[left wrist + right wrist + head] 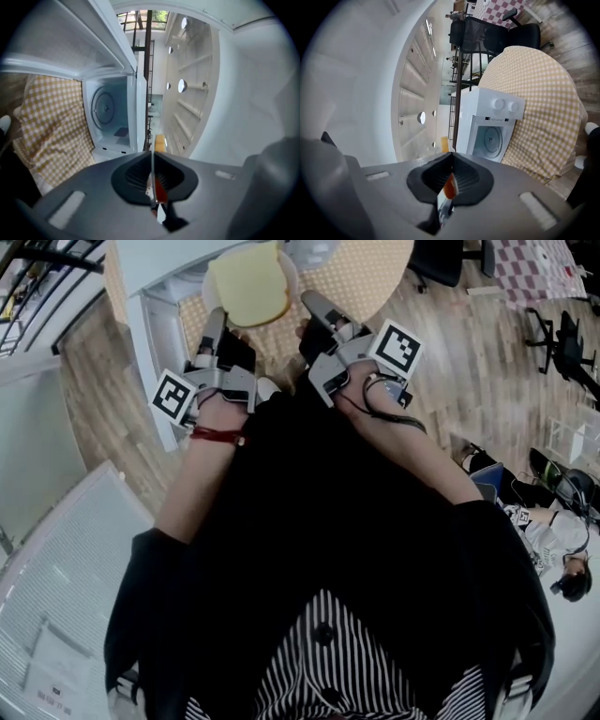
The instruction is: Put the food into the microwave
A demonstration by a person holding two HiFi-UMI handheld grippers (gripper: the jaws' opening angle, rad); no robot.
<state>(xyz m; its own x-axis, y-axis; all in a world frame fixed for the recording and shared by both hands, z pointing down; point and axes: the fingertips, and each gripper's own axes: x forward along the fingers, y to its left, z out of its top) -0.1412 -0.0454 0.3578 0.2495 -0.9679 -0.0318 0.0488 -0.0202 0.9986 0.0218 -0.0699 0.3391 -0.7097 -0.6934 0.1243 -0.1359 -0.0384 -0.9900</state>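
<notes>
Microwave (pixel 490 126) front print is unreadable, possibly a brand name.

Your head view is evenly lit and sharp, but your black top (pixel 356 521) crushes to no detail. Both gripper views: heavy fisheye, black vignetted corners, soft near foreground, white wall (pixel 248 93) near blown out; microwave (pixel 110 117) stays readable.

Flat pale-yellow food (pixel 248 285) lies on a white plate (pixel 293 273), up off the table. White microwave (pixel 487 131), two knobs, door open, stands on checked cloth (pixel 539 93) just ahead.
</notes>
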